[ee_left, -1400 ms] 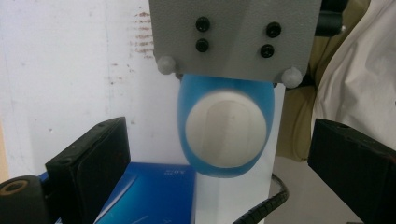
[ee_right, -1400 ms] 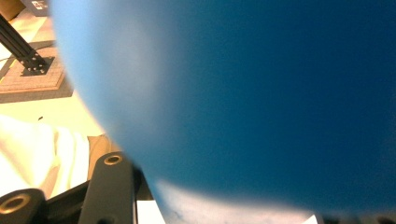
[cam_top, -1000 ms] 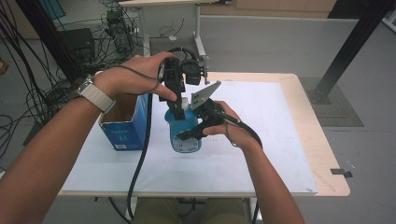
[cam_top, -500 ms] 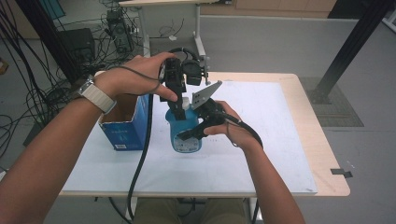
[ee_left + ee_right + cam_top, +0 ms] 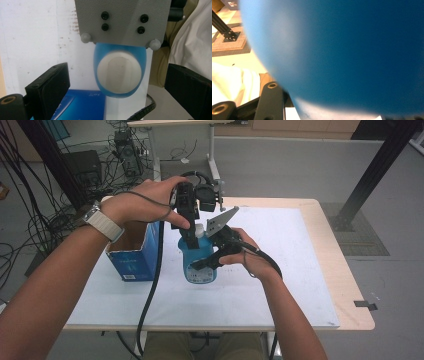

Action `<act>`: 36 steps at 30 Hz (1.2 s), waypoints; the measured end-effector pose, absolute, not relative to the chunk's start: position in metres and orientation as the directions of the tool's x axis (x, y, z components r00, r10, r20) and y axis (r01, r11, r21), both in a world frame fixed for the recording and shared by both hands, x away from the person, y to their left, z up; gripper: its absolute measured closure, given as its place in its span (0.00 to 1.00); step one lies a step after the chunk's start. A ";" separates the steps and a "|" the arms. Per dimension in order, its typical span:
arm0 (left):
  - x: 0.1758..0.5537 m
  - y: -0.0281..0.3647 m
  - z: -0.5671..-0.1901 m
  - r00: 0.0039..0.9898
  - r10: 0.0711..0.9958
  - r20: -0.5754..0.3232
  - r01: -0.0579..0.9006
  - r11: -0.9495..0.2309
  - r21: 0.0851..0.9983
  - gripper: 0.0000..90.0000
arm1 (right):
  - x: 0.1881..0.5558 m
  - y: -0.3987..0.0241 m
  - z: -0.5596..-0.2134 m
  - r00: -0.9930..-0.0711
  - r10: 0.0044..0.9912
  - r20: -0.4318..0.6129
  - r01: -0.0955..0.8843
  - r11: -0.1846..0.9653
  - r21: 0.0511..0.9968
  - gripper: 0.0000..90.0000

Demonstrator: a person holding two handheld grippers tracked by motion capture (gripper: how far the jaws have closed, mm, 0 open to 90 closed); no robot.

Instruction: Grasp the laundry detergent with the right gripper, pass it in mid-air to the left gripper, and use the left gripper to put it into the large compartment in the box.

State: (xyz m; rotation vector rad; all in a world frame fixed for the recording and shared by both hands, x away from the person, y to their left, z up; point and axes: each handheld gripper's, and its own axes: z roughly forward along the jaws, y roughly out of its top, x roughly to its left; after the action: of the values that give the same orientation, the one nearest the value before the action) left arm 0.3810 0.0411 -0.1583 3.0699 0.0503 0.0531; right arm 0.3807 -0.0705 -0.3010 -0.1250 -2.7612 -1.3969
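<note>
I see the blue plastic bottle with a white cap (image 5: 199,262) standing upright near the middle of the counter (image 5: 280,285), on the white sheet that covers most of its top. My right gripper (image 5: 212,257) comes in from the right edge side and is clamped on the bottle's body; in the right gripper view the blue wall presses right up against the lens. My left gripper (image 5: 190,227) hangs over the cap, pointing down; its view looks straight onto the cap with both jaws spread wide on either side, touching nothing. The right gripper's grey plate (image 5: 120,20) juts in over the far side of the bottle and covers part of it. An open blue cardboard box (image 5: 134,255) stands just beside the bottle, toward the counter's left edge, under my left wrist.
</note>
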 end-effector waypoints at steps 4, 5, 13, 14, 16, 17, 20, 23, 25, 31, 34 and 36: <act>0.381 0.041 -0.158 0.999 0.035 0.036 0.032 -0.997 0.073 0.07 | 0.381 -0.071 -0.301 -0.996 0.052 0.077 0.093 0.590 0.802 0.49; 0.381 0.041 -0.158 0.999 0.035 0.036 0.032 -0.997 0.074 0.07 | 0.381 -0.071 -0.301 -0.996 0.052 0.075 0.091 0.588 0.804 0.49; 0.381 0.041 -0.159 0.999 0.031 0.036 0.029 -0.997 0.077 0.07 | 0.381 -0.071 -0.301 -0.996 0.055 0.076 0.094 0.591 0.801 0.49; 0.381 0.041 -0.159 0.999 0.031 0.035 0.028 -0.997 0.077 0.07 | 0.381 -0.071 -0.301 -0.996 0.055 0.075 0.093 0.591 0.801 0.49; 0.381 0.041 -0.159 0.999 0.032 0.035 0.029 -0.997 0.077 0.07 | 0.381 -0.072 -0.301 -0.995 0.056 0.077 0.096 0.591 0.801 0.49; 0.381 0.041 -0.159 0.999 0.031 0.034 0.028 -0.997 0.076 0.07 | 0.381 -0.072 -0.301 -0.995 0.056 0.078 0.096 0.591 0.801 0.49; 0.381 0.041 -0.159 0.999 0.033 0.033 0.031 -0.997 0.075 0.07 | 0.381 -0.072 -0.301 -0.995 0.057 0.076 0.095 0.592 0.800 0.49; 0.381 0.041 -0.159 0.999 0.031 0.033 0.028 -0.997 0.074 0.07 | 0.381 -0.072 -0.301 -0.995 0.057 0.077 0.096 0.593 0.800 0.49; 0.381 0.041 -0.159 0.999 0.033 0.034 0.030 -0.997 0.073 0.07 | 0.381 -0.072 -0.301 -0.995 0.057 0.078 0.097 0.592 0.800 0.49; 0.380 0.041 -0.159 0.999 0.032 0.034 0.029 -0.997 0.075 0.07 | 0.381 -0.072 -0.301 -0.995 0.059 0.077 0.098 0.590 0.801 0.49; 0.381 0.042 -0.159 0.999 0.033 0.034 0.030 -0.997 0.076 0.07 | 0.381 -0.072 -0.301 -0.995 0.056 0.080 0.098 0.589 0.802 0.49; 0.380 0.042 -0.160 0.999 0.033 0.033 0.030 -0.996 0.079 0.07 | 0.381 -0.072 -0.301 -0.995 0.057 0.081 0.099 0.590 0.801 0.49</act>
State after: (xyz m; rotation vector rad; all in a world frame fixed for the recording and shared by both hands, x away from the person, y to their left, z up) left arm 0.3802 0.0416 -0.1598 3.0623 0.0479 0.0521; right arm 0.3809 -0.0722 -0.3013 -0.1353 -2.7597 -1.3952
